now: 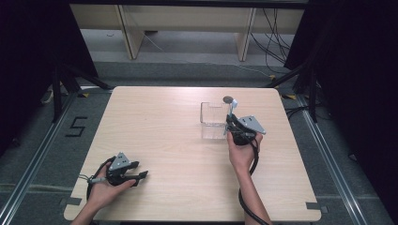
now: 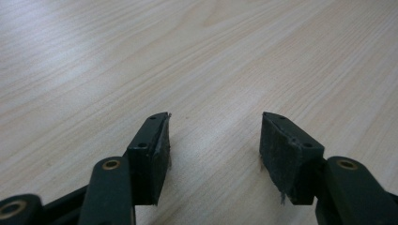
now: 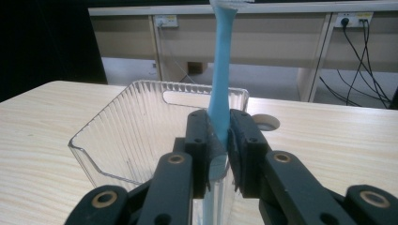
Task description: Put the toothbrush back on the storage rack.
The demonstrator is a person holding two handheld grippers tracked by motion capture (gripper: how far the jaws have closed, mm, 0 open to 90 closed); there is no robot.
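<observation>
**Blue toothbrush held upright at the clear bin**

The right tool (image 3: 218, 140) is clamped on the handle of a light blue toothbrush (image 3: 220, 70), which stands nearly vertical over the near wall of a clear ribbed plastic bin (image 3: 136, 122) at the far right of the counter (image 1: 178, 154). The left tool (image 2: 213, 140) rests low on the counter near the person's side, jaws wide apart with nothing between them.

To place the brush well, I judge the grip should stay firm and the handle upright — lower it straight inside the near wall, then release only once its end is inside the bin.

The brush head is cut off at the top of the right gripper view, and the handle's lower end is hidden behind the jaws. A small round object (image 1: 228, 99) beyond the bin is too small to identify.
</observation>
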